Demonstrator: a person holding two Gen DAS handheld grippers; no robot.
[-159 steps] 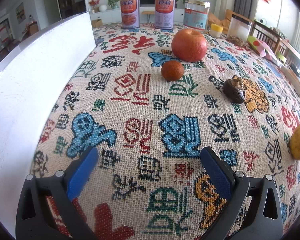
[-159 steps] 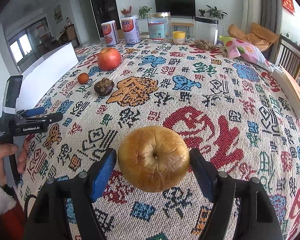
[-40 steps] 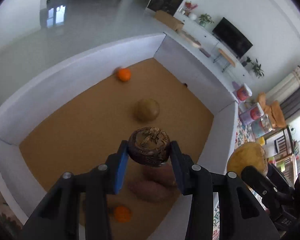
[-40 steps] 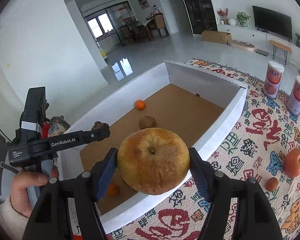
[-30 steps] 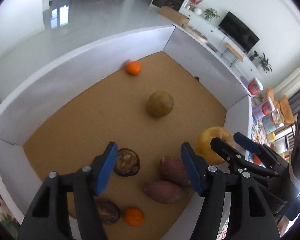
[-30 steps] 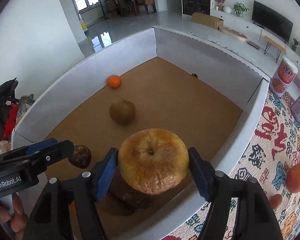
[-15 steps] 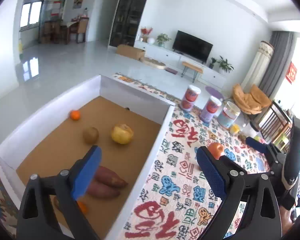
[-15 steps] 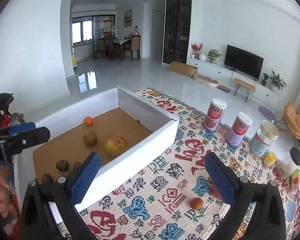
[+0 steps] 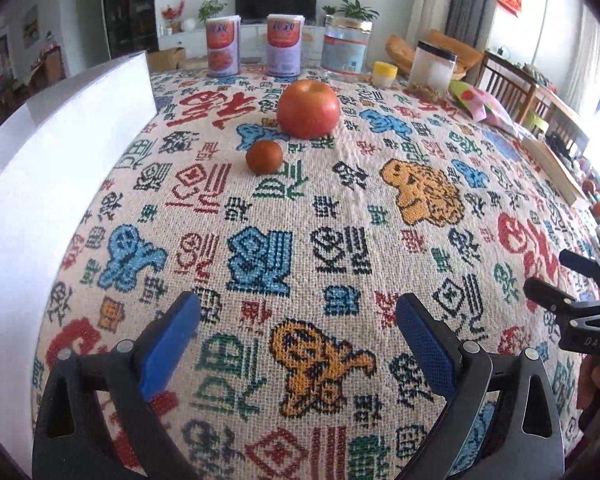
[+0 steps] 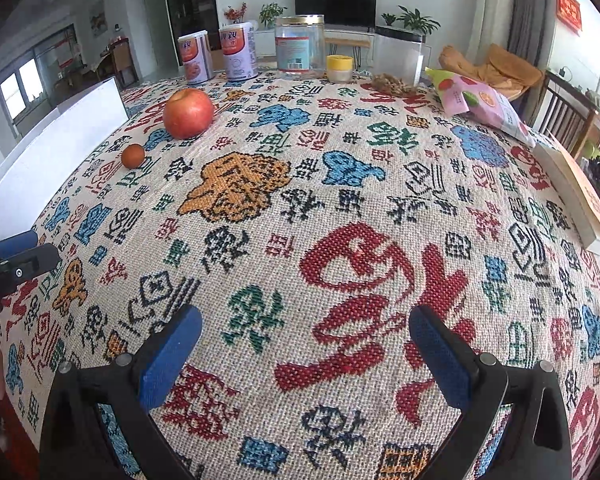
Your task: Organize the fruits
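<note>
Two fruits: a red apple [image 9: 308, 109] and a small orange fruit [image 9: 264, 156] lie on the patterned tablecloth [image 9: 340, 208], close beside each other but apart.
Red apple: at about 12 o'clock in the left wrist view, at 10 o'clock in the right wrist view [image 10: 188, 113].
Small orange fruit: at 7 o'clock from the apple, nearer the camera [image 10: 133, 156].
White box [image 9: 40, 168]: its outer wall runs along the 9 o'clock edge; the inside is hidden.
Left gripper [image 9: 298, 334]: released, blue pads wide apart, nothing between them, low over the cloth.
Right gripper [image 10: 305, 352]: released as well, nothing between its pads, over a large red woven character.
Cans and jars: two labelled cans [image 9: 223, 46] and a clear jar [image 9: 346, 46] stand at the far edge, near 12 o'clock.
Snack bag [image 10: 480, 104]: at 2 o'clock in the right wrist view.
</note>
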